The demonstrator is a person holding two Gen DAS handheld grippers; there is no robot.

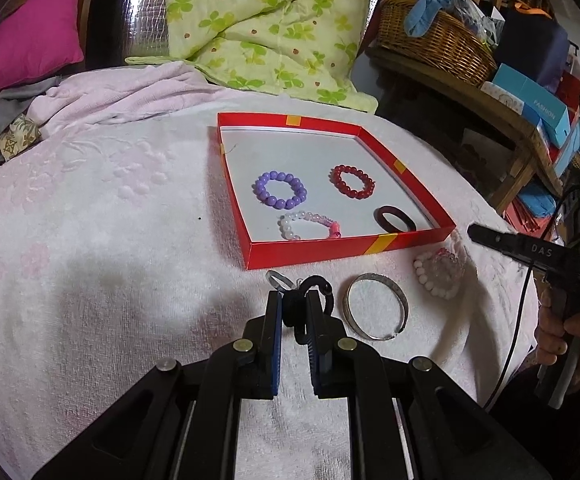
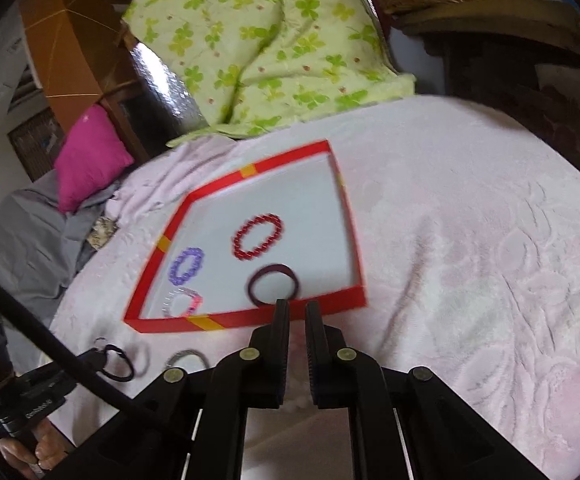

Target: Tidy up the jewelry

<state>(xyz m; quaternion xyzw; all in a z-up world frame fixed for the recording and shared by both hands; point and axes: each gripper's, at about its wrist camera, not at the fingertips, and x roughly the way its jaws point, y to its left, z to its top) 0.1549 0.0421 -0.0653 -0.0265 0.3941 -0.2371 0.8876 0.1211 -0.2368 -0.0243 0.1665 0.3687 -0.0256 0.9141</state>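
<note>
A shallow red tray (image 1: 330,254) lies on the pale pink cloth. It holds a purple bead bracelet (image 1: 279,190), a red bead bracelet (image 1: 354,181), a white-pink bead bracelet (image 1: 310,226) and a dark band (image 1: 394,220). In front of the tray my left gripper (image 1: 294,300) is shut on a black hair tie (image 1: 324,286) with a small metal ring (image 1: 275,280). Beside it lie a silver bangle (image 1: 376,308) and a pale bead bracelet (image 1: 438,276). My right gripper (image 2: 298,308) is shut and hovers just above that pale bracelet. Its narrow gap shows only blurred pink.
A green clover quilt (image 1: 265,28) and a magenta pillow (image 1: 29,44) lie behind the tray. A wooden shelf (image 1: 502,104) with a wicker basket (image 1: 438,36) and boxes stands at the right. A hand (image 1: 570,336) holds the right gripper's handle, with its cable hanging.
</note>
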